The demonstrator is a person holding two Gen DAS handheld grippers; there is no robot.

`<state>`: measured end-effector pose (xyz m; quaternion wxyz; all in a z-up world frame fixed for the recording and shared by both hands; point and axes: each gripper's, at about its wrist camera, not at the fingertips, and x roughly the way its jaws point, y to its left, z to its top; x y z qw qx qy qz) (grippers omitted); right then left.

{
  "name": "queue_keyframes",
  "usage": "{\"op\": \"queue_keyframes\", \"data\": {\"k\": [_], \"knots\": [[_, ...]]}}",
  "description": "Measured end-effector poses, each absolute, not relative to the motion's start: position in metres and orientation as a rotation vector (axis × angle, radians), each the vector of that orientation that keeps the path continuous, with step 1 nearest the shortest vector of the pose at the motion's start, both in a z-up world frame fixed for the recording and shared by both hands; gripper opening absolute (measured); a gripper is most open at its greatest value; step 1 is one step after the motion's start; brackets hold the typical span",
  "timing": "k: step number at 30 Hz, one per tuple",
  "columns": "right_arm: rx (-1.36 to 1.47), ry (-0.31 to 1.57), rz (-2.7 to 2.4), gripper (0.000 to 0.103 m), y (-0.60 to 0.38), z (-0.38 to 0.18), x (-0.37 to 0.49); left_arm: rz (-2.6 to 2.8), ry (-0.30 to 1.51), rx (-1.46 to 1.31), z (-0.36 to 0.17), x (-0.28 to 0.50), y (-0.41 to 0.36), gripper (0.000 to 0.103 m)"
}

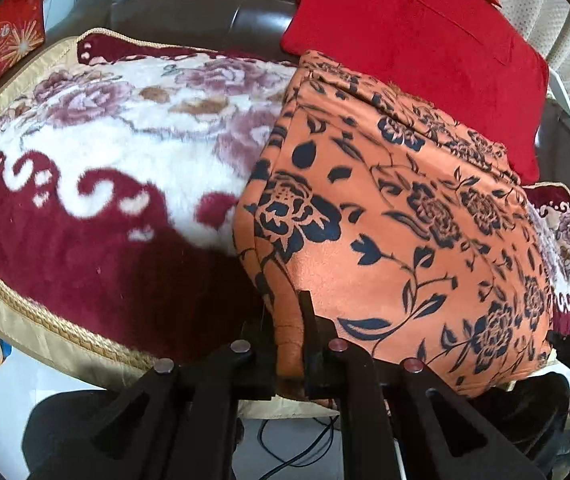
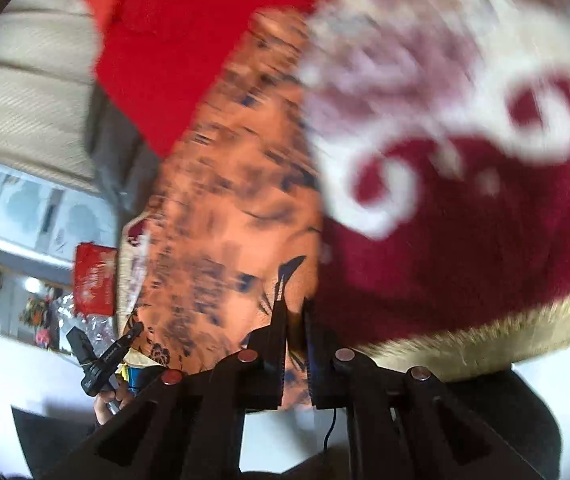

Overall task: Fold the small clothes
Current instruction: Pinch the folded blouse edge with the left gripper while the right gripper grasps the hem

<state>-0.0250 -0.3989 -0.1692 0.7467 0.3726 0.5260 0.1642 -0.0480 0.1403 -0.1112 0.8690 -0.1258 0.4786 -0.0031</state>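
- The orange flowered garment (image 1: 397,216) lies partly folded on the plush maroon-and-white blanket (image 1: 97,184) that covers a dark sofa, with its far edge against a red cushion (image 1: 417,60).
- The left claw (image 1: 287,320) is closed on the garment's near corner; a roll of orange cloth is pinched between its two fingers.
- The right claw (image 2: 295,320) is closed on the other near edge of the same garment (image 2: 221,200), with cloth between the fingers.
- The step in hand looks like carrying the near hem over to make the next fold.
- To do it well, both claws should rise together and travel level, so that the hem stays taut and straight between them.
- The pinched layers look thick at the left corner, so lifting slowly would show whether every layer comes along.
- The hem should land square on the far edge by the cushion, not askew.
- The plush blanket may drag the cloth, so the garment should clear it before moving across.
- The left wrist view is sharp and shows the whole garment, its stacked layered edge and a red box (image 1: 1,44) at far left.
- The right wrist view is blurred, but it alone shows the left claw from outside (image 2: 125,340), a window and the room beyond.
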Motion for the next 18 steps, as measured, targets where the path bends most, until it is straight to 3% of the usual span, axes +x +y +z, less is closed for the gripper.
{"op": "queue_keyframes", "data": {"k": [4, 6, 7, 8, 10, 12, 13, 14, 15, 16, 18], "knots": [[0.880, 1.167, 0.322, 0.018, -0.402, -0.187, -0.034, -0.012, 0.997, -0.261, -0.111, -0.050, 0.141, 0.014], [0.832, 1.170, 0.324, 0.044, -0.401, -0.184, -0.034, -0.011, 0.994, -0.274, -0.109, -0.051, 0.143, 0.024], [0.817, 1.172, 0.345, 0.082, -0.398, -0.182, -0.032, -0.008, 0.987, -0.282, -0.109, -0.051, 0.144, 0.037], [0.820, 1.162, 0.375, 0.101, -0.395, -0.181, -0.031, -0.003, 0.980, -0.284, -0.109, -0.050, 0.144, 0.044], [0.785, 1.152, 0.398, 0.099, -0.388, -0.178, -0.028, 0.000, 0.985, -0.276, -0.110, -0.050, 0.143, 0.044], [0.744, 1.178, 0.394, 0.088, -0.383, -0.181, -0.023, 0.000, 0.991, -0.262, -0.112, -0.048, 0.140, 0.044], [0.753, 1.181, 0.400, 0.050, -0.380, -0.182, -0.023, 0.004, 0.994, -0.251, -0.112, -0.048, 0.139, 0.042], [0.758, 1.195, 0.400, 0.026, -0.374, -0.182, -0.021, 0.008, 0.995, -0.241, -0.111, -0.048, 0.138, 0.031], [0.764, 1.230, 0.388, 0.017, -0.368, -0.187, -0.019, 0.010, 0.997, -0.234, -0.111, -0.048, 0.139, 0.024], [0.776, 1.240, 0.387, 0.017, -0.366, -0.190, -0.020, 0.013, 1.004, -0.227, -0.112, -0.047, 0.140, 0.019], [0.789, 1.226, 0.389, 0.017, -0.363, -0.192, -0.024, 0.014, 1.009, -0.231, -0.114, -0.046, 0.142, 0.019]]}}
